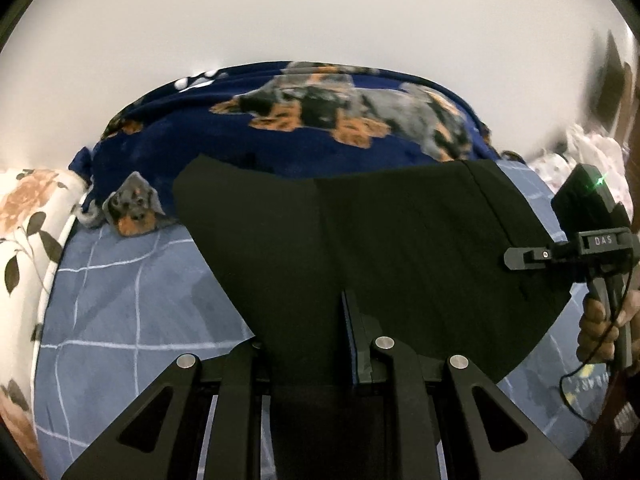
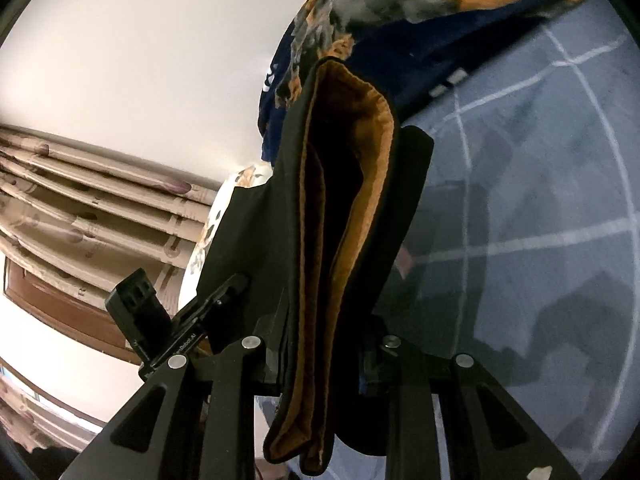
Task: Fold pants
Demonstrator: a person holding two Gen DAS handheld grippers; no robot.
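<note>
Left wrist view: the left gripper (image 1: 312,344) is clamping the black pants (image 1: 400,248) over the bed's (image 1: 120,300) near edge, while the right gripper (image 1: 520,259) is pinching their opposite side.

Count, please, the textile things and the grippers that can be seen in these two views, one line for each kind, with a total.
Black pants: 1
Dog-print navy blankets: 1
Blue grid bedsheets: 1
Floral pillows: 1
Grippers: 2, left gripper and right gripper, both gripping the pants
Total: 6
</note>
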